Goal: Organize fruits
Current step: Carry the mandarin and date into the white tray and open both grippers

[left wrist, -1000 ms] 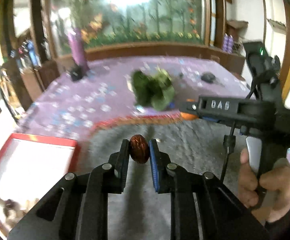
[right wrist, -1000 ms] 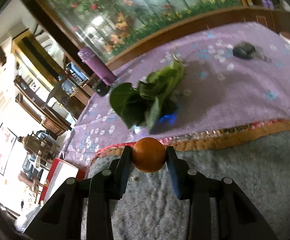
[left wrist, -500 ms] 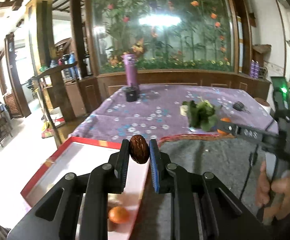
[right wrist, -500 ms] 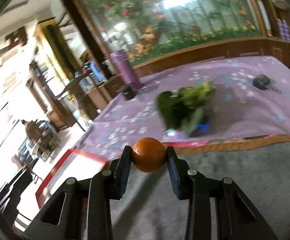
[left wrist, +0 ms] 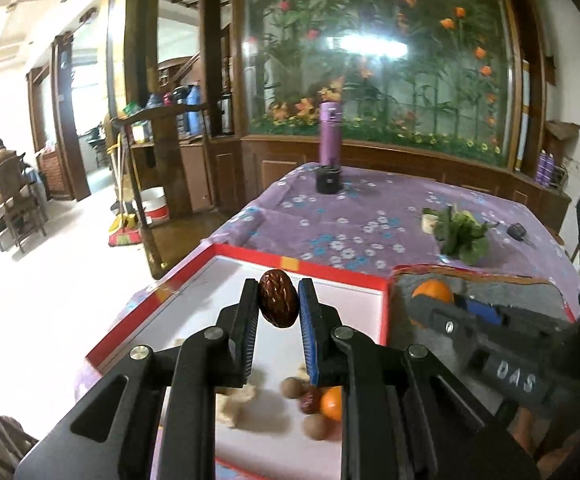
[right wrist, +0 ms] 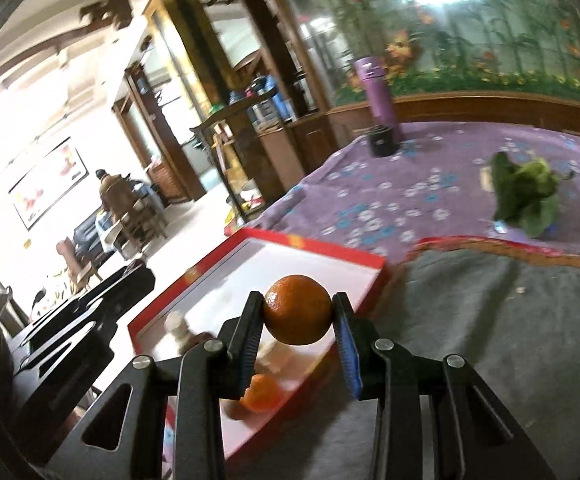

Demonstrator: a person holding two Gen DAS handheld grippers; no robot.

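Note:
My left gripper (left wrist: 278, 308) is shut on a dark brown wrinkled date (left wrist: 277, 298) and holds it above the red-rimmed white tray (left wrist: 341, 276). My right gripper (right wrist: 297, 322) is shut on an orange (right wrist: 297, 309) and holds it over the tray's right rim (right wrist: 329, 250). In the left wrist view the right gripper (left wrist: 449, 312) shows at the right with the orange (left wrist: 431, 292) in it. The tray holds an orange (left wrist: 331, 404), brown round fruits (left wrist: 291, 388) and pale pieces (left wrist: 236, 404).
A grey mat (right wrist: 489, 320) lies right of the tray on the purple flowered tablecloth (left wrist: 349, 216). A leafy green bunch (left wrist: 461, 236), a purple bottle (left wrist: 331, 136), a black cup (left wrist: 328, 179) and a dark key fob (left wrist: 517, 231) stand farther back. The table edge and floor are at the left.
Both grippers have swung left from over the grey mat to over the red tray, each still holding its fruit. The tray's contents have come into view below the fingers.

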